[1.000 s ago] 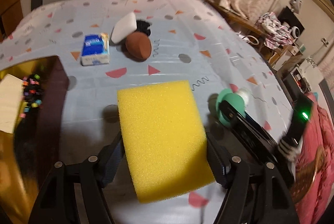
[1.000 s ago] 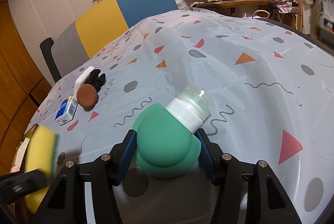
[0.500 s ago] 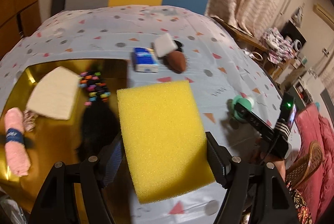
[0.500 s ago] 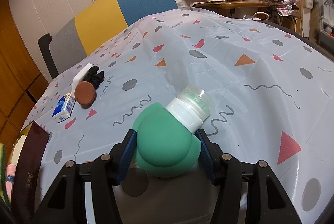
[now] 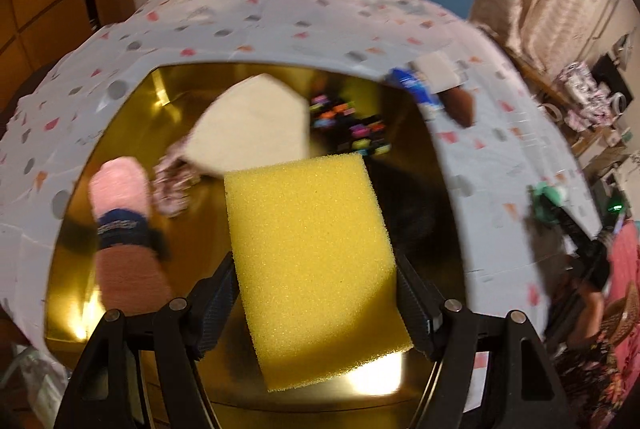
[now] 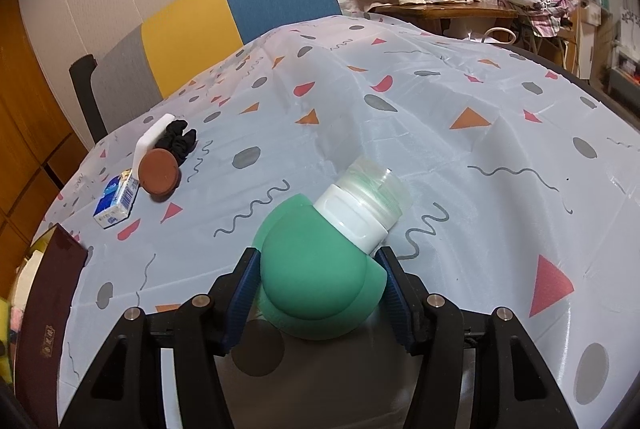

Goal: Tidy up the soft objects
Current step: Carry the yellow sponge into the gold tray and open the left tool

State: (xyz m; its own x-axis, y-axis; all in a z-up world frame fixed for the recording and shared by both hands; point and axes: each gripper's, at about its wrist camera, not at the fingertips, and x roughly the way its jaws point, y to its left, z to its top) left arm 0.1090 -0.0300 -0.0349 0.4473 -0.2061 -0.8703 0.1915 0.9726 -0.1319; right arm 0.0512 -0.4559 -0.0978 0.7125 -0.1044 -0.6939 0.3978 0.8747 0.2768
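Sponge held over the gold tray
The yellow sponge (image 5: 316,261) is squeezed by the left gripper (image 5: 316,303) above the gold tray (image 5: 132,101); the green squeeze bottle (image 6: 320,269) is pinched by the right gripper (image 6: 320,289).

Your right gripper (image 6: 320,285) clamps a green squeeze bottle (image 6: 316,269), its white cap (image 6: 356,209) pointing away over the patterned surface (image 6: 460,133). Far left of the bottle lie a brown round sponge (image 6: 160,167), a white block (image 6: 150,139) leaning behind it, a black scrunchie (image 6: 182,139) and a blue tissue pack (image 6: 116,203).

yellow sponge (image 5: 316,253), gold tray (image 5: 120,133), green bottle (image 6: 316,281)
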